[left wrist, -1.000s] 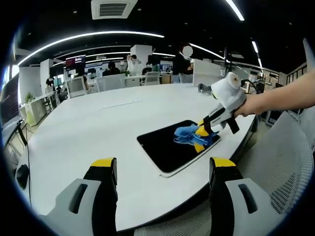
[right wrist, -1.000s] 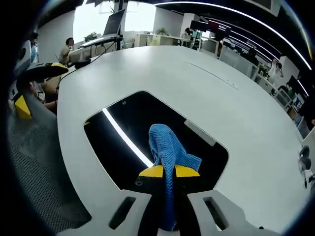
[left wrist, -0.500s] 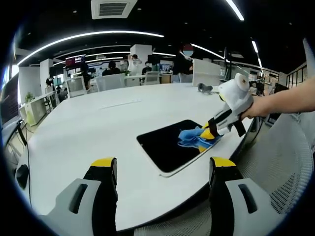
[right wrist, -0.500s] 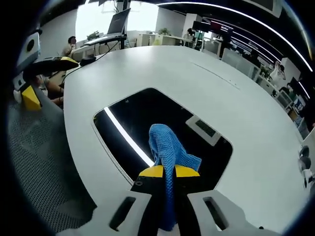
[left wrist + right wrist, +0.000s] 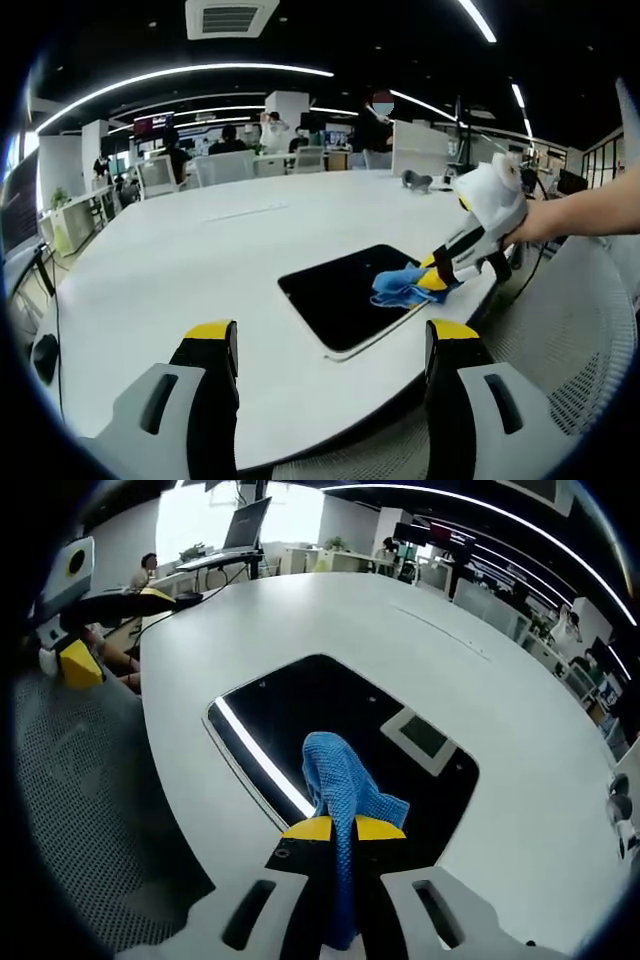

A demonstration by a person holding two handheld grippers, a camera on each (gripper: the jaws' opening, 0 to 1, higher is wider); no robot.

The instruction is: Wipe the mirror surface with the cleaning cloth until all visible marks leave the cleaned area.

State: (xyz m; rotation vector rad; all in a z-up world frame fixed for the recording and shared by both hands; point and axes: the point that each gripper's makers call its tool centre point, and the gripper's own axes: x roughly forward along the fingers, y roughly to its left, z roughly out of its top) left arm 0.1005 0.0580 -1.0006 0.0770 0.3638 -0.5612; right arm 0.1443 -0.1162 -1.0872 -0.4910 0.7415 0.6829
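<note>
Right hand-held gripper gripping cloth

a big white table carries a dark flat mirror lying near its curved edge.

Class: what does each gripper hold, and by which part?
Right gripper pinches the blue cloth at one bunched end. Left gripper is open, holding nothing.

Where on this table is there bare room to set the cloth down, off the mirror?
The white table is bare on the wide stretch beyond and left of the mirror, and in the strip between it and the near edge. It is crowded at the mirror's right end, where the right gripper holds the blue cloth.
</note>
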